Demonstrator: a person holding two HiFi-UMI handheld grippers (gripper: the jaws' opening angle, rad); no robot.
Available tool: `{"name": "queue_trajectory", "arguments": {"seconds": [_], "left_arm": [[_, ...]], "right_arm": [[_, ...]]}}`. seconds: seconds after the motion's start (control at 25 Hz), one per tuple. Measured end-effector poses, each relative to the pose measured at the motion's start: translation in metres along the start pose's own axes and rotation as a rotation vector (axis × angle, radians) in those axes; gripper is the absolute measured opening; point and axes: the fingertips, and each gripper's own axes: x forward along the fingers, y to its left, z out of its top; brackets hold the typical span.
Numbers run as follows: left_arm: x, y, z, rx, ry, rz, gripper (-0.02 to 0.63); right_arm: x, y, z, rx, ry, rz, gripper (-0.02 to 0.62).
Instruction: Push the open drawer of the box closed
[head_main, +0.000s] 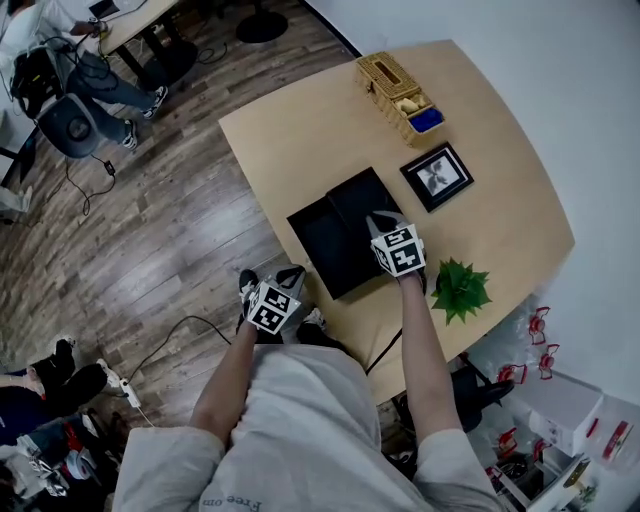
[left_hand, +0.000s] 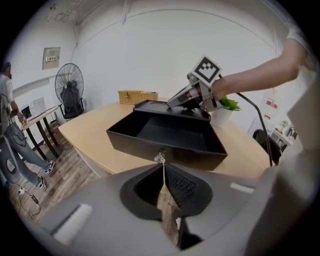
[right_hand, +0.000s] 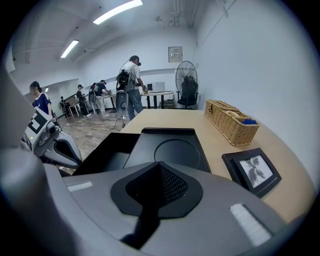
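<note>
Shirt fills the head view's bottom. Mid-frame on the counter, the drawer stands open from the box, sliding axis and front pointing lower left.

Left gripper view: left claw closed, empty, just short of the knob.

Right gripper view: right claw closed, empty, over the box; pushing apparently not begun.
</note>
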Motion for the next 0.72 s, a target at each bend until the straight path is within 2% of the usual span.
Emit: {"name": "queue_trajectory", "arguments": {"seconds": [0.24,0.56,0.72], "left_arm": [[0.005,-0.003,-0.004,0.037,0.042,-0.001,0.091],[0.013,0.006,0.002,0.052,0.046,0.027,0.102],[0.016,0.006,0.003,0.069,0.057,0.016,0.119]], "right_arm": [[-0.001,0.001,0.001,-0.006,0.001,0.002,0.002],[0.001,0.001,0.001,-0.005,0.0,0.007,0.002],[0.0,0.002,0.0,-0.006,0.0,0.006,0.002]]}}
